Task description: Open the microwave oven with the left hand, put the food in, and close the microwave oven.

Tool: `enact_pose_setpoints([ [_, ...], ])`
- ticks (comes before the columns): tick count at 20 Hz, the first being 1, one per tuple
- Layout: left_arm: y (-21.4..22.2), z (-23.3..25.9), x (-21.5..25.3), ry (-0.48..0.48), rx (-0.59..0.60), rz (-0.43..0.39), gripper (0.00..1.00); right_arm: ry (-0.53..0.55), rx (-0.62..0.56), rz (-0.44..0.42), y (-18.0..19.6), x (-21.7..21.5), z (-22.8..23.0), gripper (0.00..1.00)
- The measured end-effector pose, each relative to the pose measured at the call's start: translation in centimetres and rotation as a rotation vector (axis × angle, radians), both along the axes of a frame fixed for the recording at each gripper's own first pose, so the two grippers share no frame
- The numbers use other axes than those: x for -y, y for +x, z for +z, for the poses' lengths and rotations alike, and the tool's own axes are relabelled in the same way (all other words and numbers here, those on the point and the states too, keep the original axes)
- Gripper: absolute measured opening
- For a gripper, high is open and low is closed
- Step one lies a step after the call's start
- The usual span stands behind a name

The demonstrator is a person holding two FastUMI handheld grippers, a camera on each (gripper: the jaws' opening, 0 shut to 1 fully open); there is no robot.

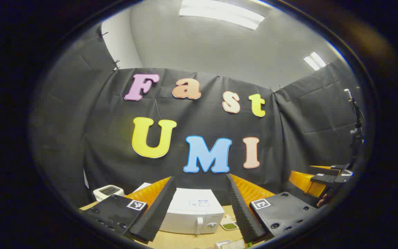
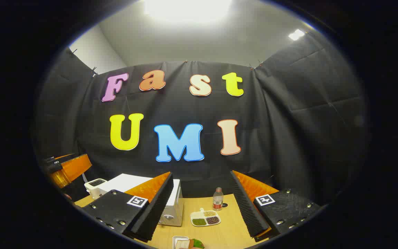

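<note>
The white microwave (image 1: pixel 192 214) stands on the wooden table with its door closed and its handle on the right side of the front. My left gripper (image 1: pixel 200 180) is open and empty, held above and in front of the microwave, which appears between its fingers. My right gripper (image 2: pixel 201 174) is also open and empty, farther right over the table. The food, a small white tray (image 2: pixel 181 242) with something green and orange on it, lies at the table's near edge below the right gripper. In the right gripper view the microwave (image 2: pixel 126 182) is partly hidden behind a finger (image 2: pixel 154 204).
A divided dish of beans (image 2: pixel 205 218) and a small bottle (image 2: pixel 217 199) stand right of the microwave. A white toaster-like box (image 2: pixel 95 185) sits at its left. The other gripper shows at the edge of each view: the right one (image 1: pixel 318 180), the left one (image 2: pixel 64 167). Black cloth walls close the booth.
</note>
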State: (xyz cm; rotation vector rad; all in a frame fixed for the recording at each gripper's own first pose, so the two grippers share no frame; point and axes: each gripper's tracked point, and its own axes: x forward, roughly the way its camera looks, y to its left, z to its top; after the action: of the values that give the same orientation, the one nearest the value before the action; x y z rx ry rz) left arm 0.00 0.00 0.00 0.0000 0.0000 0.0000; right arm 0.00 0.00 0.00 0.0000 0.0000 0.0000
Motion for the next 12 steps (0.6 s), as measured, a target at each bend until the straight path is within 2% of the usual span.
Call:
enact_pose_setpoints([
  [8,0.7,-2.3,0.0,-0.040,-0.032,0.045,0.95,0.006,0.002,0.049,0.4,-0.3,-0.3,0.97],
  [12,0.9,-3.2,0.4,-0.027,-0.037,0.073,0.95,0.028,-0.008,0.086,1.8,-0.7,-0.8,0.97],
])
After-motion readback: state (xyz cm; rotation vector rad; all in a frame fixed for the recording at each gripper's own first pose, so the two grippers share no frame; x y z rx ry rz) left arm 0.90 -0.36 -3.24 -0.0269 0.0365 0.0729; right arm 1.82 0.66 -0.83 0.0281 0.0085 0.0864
